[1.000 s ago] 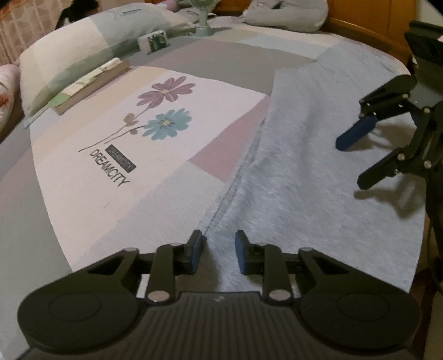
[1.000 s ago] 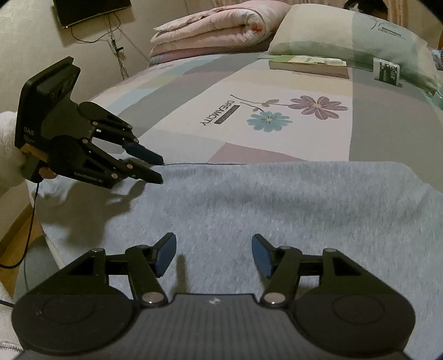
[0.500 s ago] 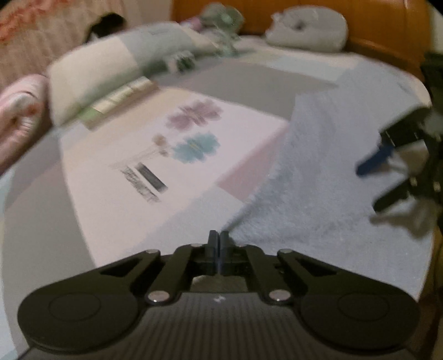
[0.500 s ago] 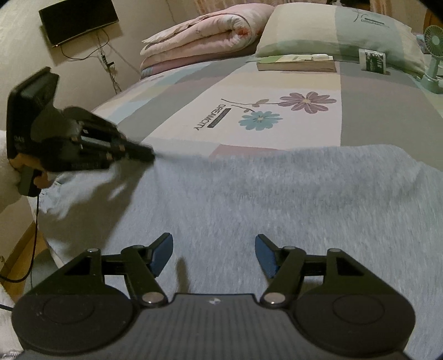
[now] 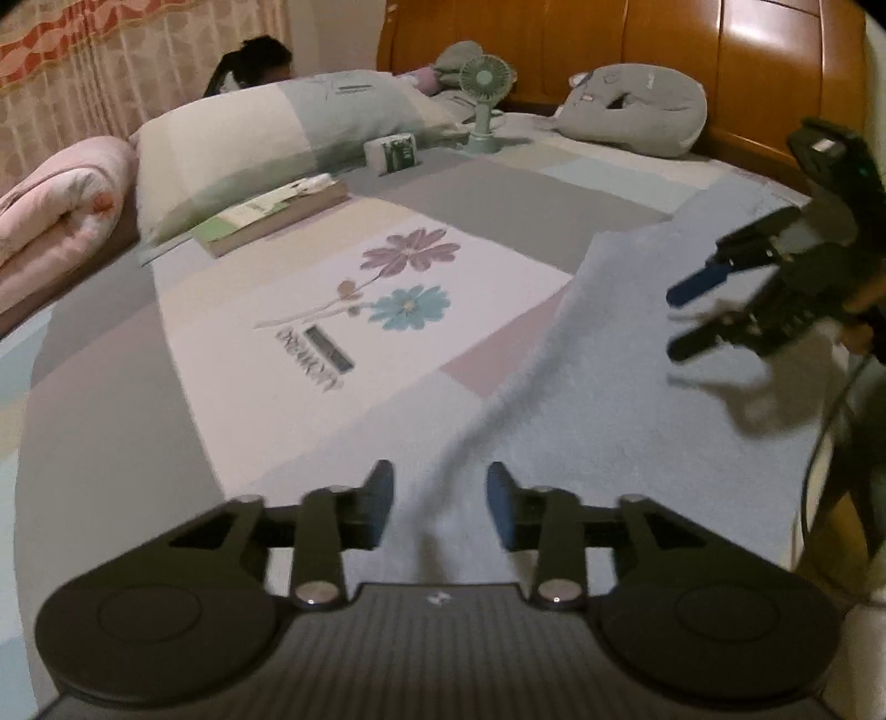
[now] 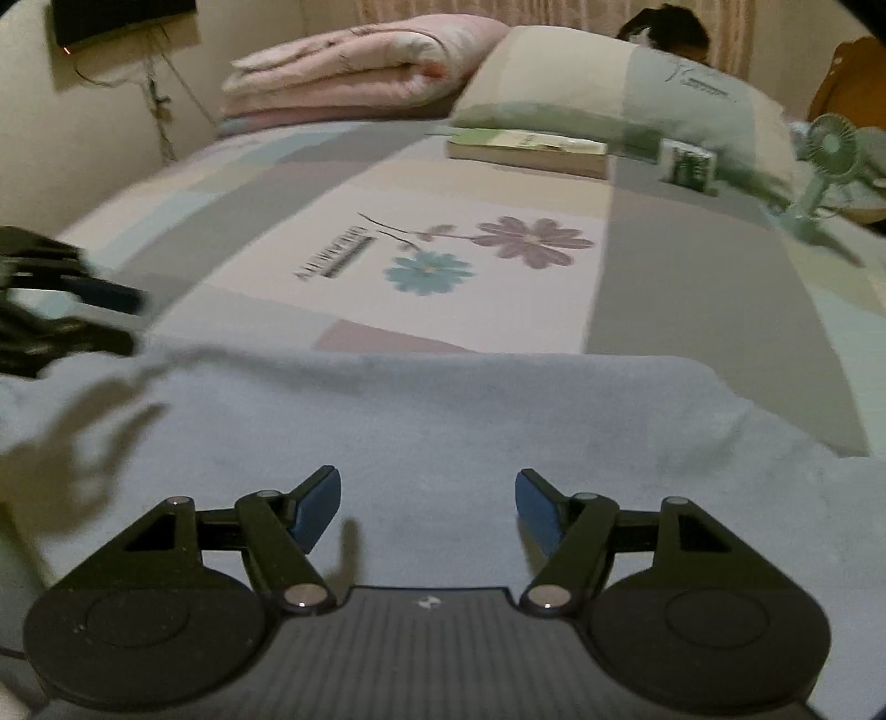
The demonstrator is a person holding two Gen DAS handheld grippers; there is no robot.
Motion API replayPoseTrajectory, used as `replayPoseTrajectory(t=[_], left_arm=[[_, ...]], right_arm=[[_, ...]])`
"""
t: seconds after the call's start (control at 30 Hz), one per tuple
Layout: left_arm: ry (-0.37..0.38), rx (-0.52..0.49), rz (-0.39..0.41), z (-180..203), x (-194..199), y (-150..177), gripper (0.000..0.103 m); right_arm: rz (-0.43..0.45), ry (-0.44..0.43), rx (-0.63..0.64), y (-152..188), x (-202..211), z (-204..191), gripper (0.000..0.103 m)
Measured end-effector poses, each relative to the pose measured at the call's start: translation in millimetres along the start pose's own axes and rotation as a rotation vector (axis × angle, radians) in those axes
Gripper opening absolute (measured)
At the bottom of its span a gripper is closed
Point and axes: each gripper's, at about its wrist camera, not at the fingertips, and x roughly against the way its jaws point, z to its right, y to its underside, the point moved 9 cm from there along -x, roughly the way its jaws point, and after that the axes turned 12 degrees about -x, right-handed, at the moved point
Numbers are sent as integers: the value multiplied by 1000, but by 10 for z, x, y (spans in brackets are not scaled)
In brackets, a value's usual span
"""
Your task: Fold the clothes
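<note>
on the near side of the bed, a light blue-grey fleece garment lies spread across the patchwork bedspread, its far edge running beside the pink patch and the panel printed with two flowers. the left gripper hovers low over the garment's corner with its blue-padded fingers spread apart; a raised ridge of the cloth runs up between them, and neither pad is pressing on it. from the right wrist view the same gripper shows at the left edge, blurred, its tips parted above the cloth's far edge and throwing a shadow on the fabric.

the right gripper sits over the middle of the garment, fingers wide apart, nothing between them. in the left wrist view it hangs at the right above the cloth, tips separated.

farther up the bed lie a book, a striped pillow, a small tissue pack, a green desk fan, a grey plush cushion against the wooden headboard, and a rolled pink quilt.
</note>
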Motion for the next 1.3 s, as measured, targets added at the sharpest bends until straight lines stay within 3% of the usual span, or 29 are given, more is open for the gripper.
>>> replayPoseTrajectory(t=[0.2, 0.3, 0.43, 0.6, 0.7, 0.77, 0.87, 1.07, 1.1, 1.13, 1.17, 1.3], left_arm=[[-70, 108, -142, 105, 163, 676, 42], [-103, 146, -154, 94, 293, 835, 47], [-147, 194, -164, 69, 470, 1021, 48], [-143, 301, -198, -20, 500, 1242, 50], [-132, 359, -216, -4, 630, 1432, 57], [-118, 421, -230, -67, 716, 1520, 59], [-202, 411, -192, -301, 811, 1457, 57], [-184, 636, -81, -851, 641, 1595, 57], [-208, 658, -97, -913, 618, 1678, 57], [-225, 662, -104, -927, 636, 1744, 46], [-236, 663, -105, -928, 667, 1798, 44], [-286, 615, -146, -852, 772, 1792, 44]], right_arm=[[-34, 55, 60, 362, 71, 36, 85], [-22, 94, 94, 463, 219, -12, 85], [2, 77, 89, 467, 296, -203, 85], [-63, 43, 148, 668, 94, -547, 86], [-65, 36, 127, 805, 166, -525, 95], [-81, 23, 128, 841, 221, -501, 96], [-83, -1, 94, 714, 252, -526, 95], [-52, -27, 101, 522, 202, -719, 95], [-58, -21, 104, 537, 187, -719, 95], [-69, -6, 102, 571, 184, -677, 95], [-81, 13, 100, 610, 186, -622, 95], [-107, 69, 70, 682, 216, -384, 96]])
